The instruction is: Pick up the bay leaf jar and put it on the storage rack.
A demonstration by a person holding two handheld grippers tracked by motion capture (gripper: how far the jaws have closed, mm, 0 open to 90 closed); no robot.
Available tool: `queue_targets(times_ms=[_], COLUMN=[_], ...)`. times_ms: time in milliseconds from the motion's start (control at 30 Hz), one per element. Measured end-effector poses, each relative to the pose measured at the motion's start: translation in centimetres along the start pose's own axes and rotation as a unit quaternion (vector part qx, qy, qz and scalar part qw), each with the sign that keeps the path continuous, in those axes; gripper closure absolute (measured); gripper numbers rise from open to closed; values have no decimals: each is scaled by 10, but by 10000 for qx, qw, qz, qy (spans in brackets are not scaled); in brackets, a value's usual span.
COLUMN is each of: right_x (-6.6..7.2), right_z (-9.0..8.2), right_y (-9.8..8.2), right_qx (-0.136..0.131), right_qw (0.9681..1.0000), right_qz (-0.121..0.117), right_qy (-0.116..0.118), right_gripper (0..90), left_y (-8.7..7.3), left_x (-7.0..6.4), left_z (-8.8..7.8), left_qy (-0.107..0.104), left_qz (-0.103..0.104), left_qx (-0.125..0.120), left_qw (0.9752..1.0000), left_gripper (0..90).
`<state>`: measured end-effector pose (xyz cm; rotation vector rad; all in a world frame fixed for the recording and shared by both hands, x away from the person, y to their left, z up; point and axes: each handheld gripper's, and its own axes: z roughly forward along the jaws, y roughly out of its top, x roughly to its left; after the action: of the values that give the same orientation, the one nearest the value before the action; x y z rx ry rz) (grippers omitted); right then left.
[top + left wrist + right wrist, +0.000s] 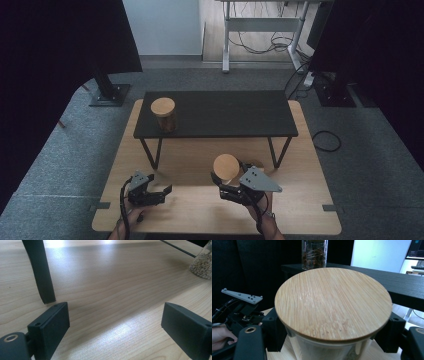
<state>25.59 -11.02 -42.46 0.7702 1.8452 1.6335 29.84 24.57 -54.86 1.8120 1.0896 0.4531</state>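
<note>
My right gripper [231, 179] is shut on a glass jar with a round bamboo lid [226, 166], in front of the black shelf. In the right gripper view the lid [333, 302] spreads wide, and both black jaws of the gripper [333, 340] press the glass just under it. The left gripper view catches the jar's lower part [203, 262], which holds pale grains. A second lidded jar [164, 114] with dark contents [314, 253] stands on the shelf's left end. My left gripper [152, 187] hovers open and empty over the wood [116, 325] at the front left.
The low black shelf [225, 112] stands on thin legs across the wooden table [300, 210]; one leg [41, 272] is close ahead of my left gripper. Grey carpet, desk frames and cables lie beyond the table.
</note>
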Motion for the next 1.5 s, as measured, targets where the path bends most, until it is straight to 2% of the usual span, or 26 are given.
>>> queue_targets(times_ms=[1167, 1500], right_x=[1, -3], right_z=[-3, 0], right_y=[24, 28], right_qx=[-230, -244], right_qw=[9996, 9996], right_qz=[-177, -151], right_qy=[25, 20], right_gripper=[248, 248], left_y=[0, 0], left_x=[-1, -1], left_z=[0, 0], left_qy=[26, 26], left_qz=[30, 33], left_qx=[-4, 2], left_qw=[10000, 10000], left_gripper=[75, 75])
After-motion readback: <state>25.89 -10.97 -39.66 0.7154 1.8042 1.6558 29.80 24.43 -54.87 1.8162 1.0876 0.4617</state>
